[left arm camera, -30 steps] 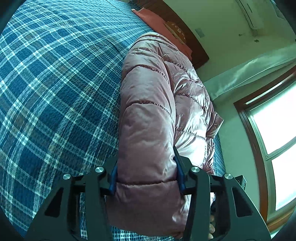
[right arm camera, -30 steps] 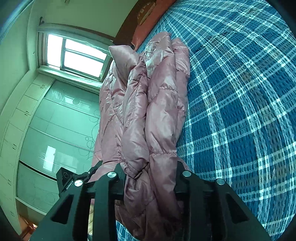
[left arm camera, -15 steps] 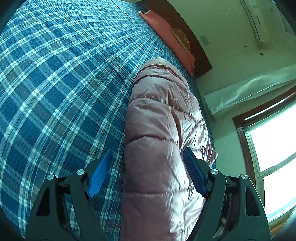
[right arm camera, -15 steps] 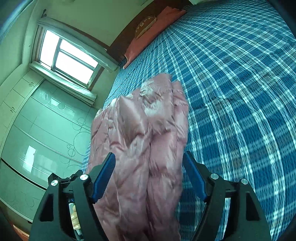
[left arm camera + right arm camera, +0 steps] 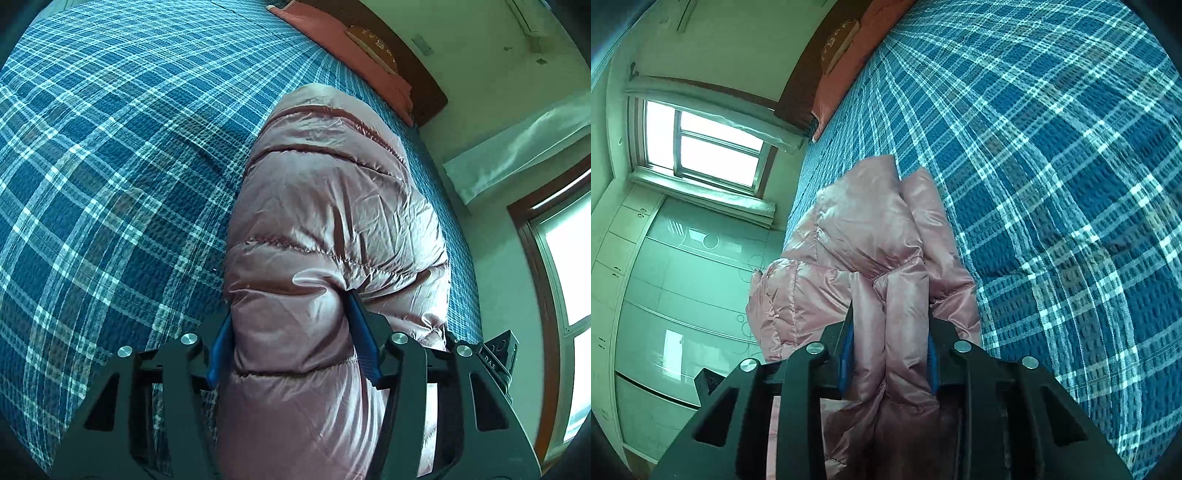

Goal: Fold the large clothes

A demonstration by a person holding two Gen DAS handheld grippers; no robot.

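The pink puffer jacket (image 5: 332, 221) is lying bunched on the blue plaid bedspread (image 5: 110, 166), near the bed's window-side edge, with its far end reaching toward the pillow (image 5: 354, 51) at the headboard (image 5: 424, 85). The left gripper (image 5: 290, 306) is squeezing a thick quilted fold of the jacket between its 2 blue pads (image 5: 221, 347), the jaws pressed in partway and denting the padding on both sides. In the right wrist view the jacket (image 5: 871, 236) is showing several puffy layers stacked together, and the right gripper (image 5: 890, 317) is pinching 2 of those layers side by side, its jaws narrowed tight against the fabric so that only slivers of the blue pads (image 5: 846, 354) are showing. The rest of the jacket is spilling out past both grippers onto the bedspread (image 5: 1052, 184). Beyond the jacket, away from the bedspread's open expanse, a bright window (image 5: 705, 144) is standing in the wall, with pale wardrobe doors (image 5: 665, 295) beneath and beside it. In the left wrist view the window (image 5: 565, 277) is sitting past the jacket's far side, with a pale rolled blind (image 5: 517, 147) above it. The reddish pillow (image 5: 846, 59) is lying against the dark headboard (image 5: 798, 92) at the bed's far end.
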